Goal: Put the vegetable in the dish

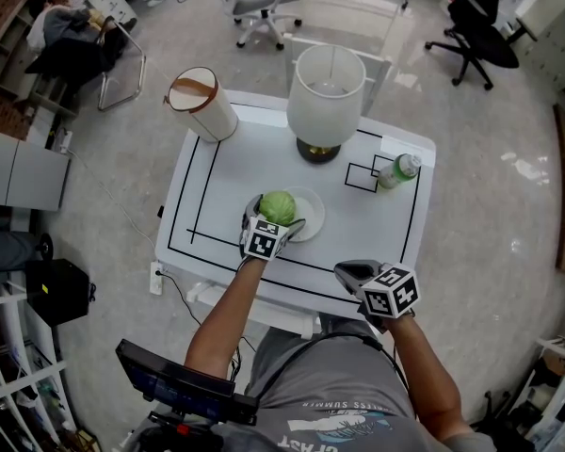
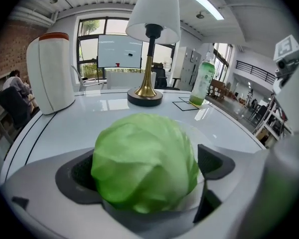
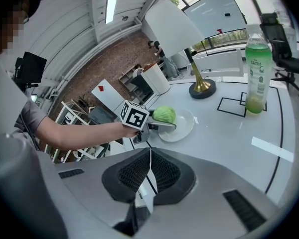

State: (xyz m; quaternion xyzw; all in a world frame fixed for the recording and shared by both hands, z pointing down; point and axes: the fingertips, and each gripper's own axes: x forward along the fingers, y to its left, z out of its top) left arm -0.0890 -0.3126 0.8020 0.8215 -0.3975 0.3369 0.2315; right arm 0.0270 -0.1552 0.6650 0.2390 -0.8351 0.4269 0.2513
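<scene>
so the round pale green cabbage (image 1: pixel 278 205) is sitting on the shallow round white plate (image 1: pixel 313 217), more on the plate's left half than dead centre, and the plate is on the white table with black line markings (image 1: pixel 217 186). the left gripper (image 1: pixel 273 219) reaches onto the plate from the near side with its jaws spread wide either side of the cabbage. on one side you can see a sliver of plate between pad and leaf. the other pad looks right up against it but not squeezing, so i'd call it let go, not gripped. the right gripper (image 3: pixel 149 169) is pinched closed on nothing, hanging well apart from the plate, near and to the right of it by the table edge. task looks basically done to me, just the pull-out left. what could go wrong: that cabbage is a ball on a nearly flat plate. if the close pad snags a leaf when the gripper backs off, i reckon it rolls over the plate's left rim onto the table. dragging low could also shove the plate itself. the white-shaded brass lamp (image 1: pixel 327 92) beyond the plate and the green drink bottle (image 1: pixel 395 170) beyond and right of it look safely out of the way.
</scene>
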